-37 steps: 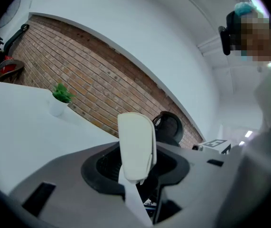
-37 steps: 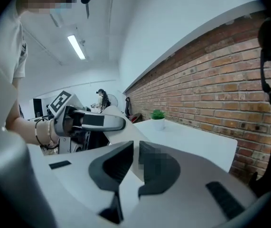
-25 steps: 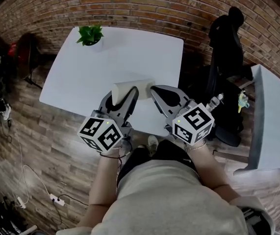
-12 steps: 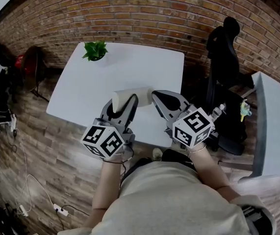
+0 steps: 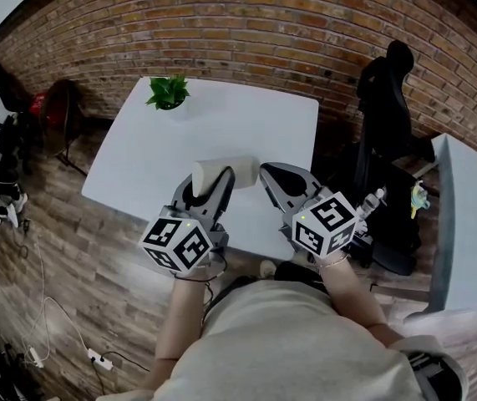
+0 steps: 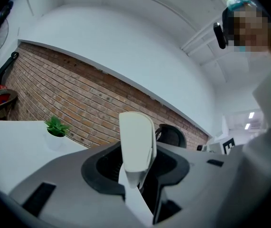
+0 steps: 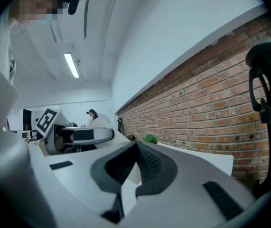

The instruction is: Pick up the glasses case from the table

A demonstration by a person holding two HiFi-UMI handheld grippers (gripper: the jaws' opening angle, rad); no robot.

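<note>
1. The left gripper (image 5: 209,182) has its jaws part-way closed on the cream, oblong, hard-shell glasses case (image 6: 136,137). The case sits crosswise between the jaws, and one rounded end sticks out well past them.
2. The right gripper (image 7: 136,148) has its jaws pressed together with nothing between them. In the head view its tips sit just beside the case's far end.
3. The case looks lifted clear of the white rectangular table (image 5: 246,124), which lies below and ahead of both pairs of jaws, so the pick-up seems nearly complete.
4. To finish well, hold the grip steady and the gripper level. The pads grip only one part of the case, so tilting might let it pivot or slip.
5. The case is shut, so what it holds cannot be seen.
6. Far ahead of the left jaws, a small white pot (image 6: 54,141) holds a green leafy plant (image 6: 57,126).
</note>
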